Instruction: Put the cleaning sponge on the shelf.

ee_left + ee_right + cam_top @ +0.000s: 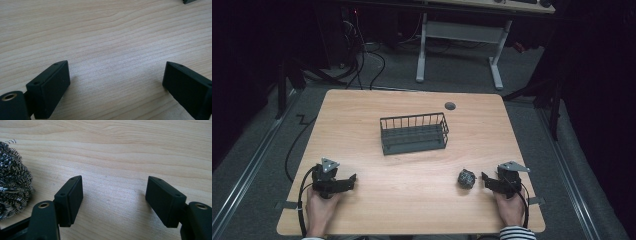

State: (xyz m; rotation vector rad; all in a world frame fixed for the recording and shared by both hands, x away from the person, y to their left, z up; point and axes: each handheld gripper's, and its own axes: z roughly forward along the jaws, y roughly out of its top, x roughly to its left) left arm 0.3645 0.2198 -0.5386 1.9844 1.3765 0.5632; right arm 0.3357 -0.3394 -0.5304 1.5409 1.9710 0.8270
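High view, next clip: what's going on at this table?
A person sits at a wooden table with a tool in each hand, both resting near the front edge. The left tool and the right tool are both open and hold nothing. A steel wool scrubber lies just beside the right tool, untouched. An empty dark wire basket stands mid-table. Nothing is being handled yet.

Wooden table (pixel 412 200): light woodgrain top, centre of the high view; round dark grommet (pixel 450 105) near its far edge, right of centre.

Grey floor (pixel 257 165): surrounds the table on all sides.

Second desk (pixel 492 5): top edge of the frame, on white legs (pixel 421 50); small items on it too dark to identify.

Black cables (pixel 362 55): looped on the floor, upper left of the frame, another trailing past the table's left edge.

Dark stands or frames (pixel 282 85): possibly tripod legs, at left and right margins.
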